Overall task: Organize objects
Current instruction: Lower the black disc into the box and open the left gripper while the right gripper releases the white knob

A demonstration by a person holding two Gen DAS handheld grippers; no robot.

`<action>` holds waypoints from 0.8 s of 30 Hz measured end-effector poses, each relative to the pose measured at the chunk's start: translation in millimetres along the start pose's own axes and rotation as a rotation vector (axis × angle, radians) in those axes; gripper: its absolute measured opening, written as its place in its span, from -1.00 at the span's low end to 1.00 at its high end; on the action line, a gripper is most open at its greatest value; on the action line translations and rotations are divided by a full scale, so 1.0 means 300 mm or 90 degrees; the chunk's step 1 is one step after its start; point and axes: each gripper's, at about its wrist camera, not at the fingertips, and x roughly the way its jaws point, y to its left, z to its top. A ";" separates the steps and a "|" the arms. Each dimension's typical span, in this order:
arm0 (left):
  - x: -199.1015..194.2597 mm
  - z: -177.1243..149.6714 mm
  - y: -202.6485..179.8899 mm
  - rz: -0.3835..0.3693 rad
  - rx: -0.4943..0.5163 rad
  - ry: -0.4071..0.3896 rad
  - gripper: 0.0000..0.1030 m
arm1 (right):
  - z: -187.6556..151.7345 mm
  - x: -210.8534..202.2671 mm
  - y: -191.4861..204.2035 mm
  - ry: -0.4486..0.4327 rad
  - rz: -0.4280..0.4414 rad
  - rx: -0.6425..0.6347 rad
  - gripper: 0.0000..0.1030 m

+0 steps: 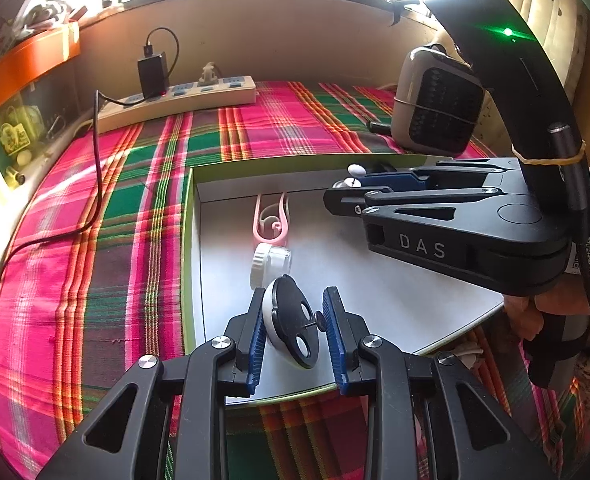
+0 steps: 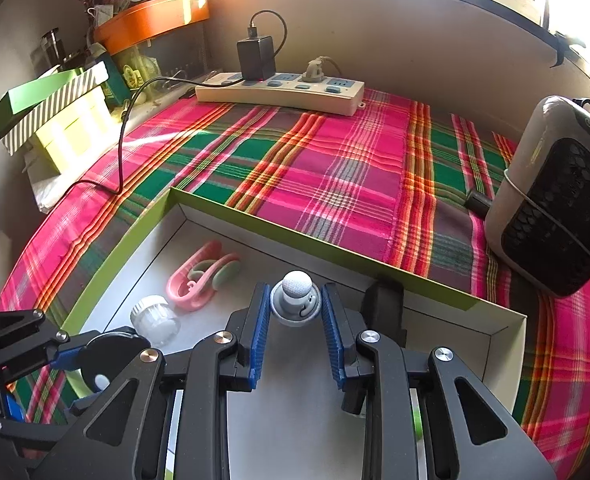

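A green-edged white box (image 1: 193, 208) lies on the plaid cloth; it also shows in the right wrist view (image 2: 255, 216). Inside lie a pink clip (image 1: 270, 216) (image 2: 199, 276) and a small clear jar with a white lid (image 1: 269, 262) (image 2: 155, 318). My left gripper (image 1: 295, 334) is shut on a black and white disc-shaped gadget (image 1: 291, 320), held tilted over the box floor. My right gripper (image 2: 295, 320) is shut on a small grey and white knob-like object (image 2: 297, 296) over the box's far part; it shows in the left wrist view (image 1: 345, 186) too.
A power strip (image 2: 279, 90) with a black charger (image 2: 256, 58) lies at the back. A grey heater-like device (image 2: 555, 196) stands at the right. Green and striped boxes (image 2: 55, 108) are stacked at the left. A small black block (image 2: 385, 300) stands inside the box.
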 end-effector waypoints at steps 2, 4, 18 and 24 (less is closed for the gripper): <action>0.001 0.001 0.000 0.001 0.002 -0.001 -0.50 | 0.002 0.006 0.006 0.004 -0.001 -0.003 -0.47; 0.000 0.000 -0.001 0.001 0.003 -0.001 -0.50 | 0.002 0.011 0.012 0.008 -0.002 -0.007 -0.47; 0.005 0.006 -0.004 0.007 0.005 0.001 -0.50 | 0.008 0.031 0.019 0.030 -0.016 -0.016 -0.47; 0.004 0.003 -0.002 0.010 0.006 0.003 -0.50 | 0.011 0.036 0.021 0.033 -0.019 -0.017 -0.47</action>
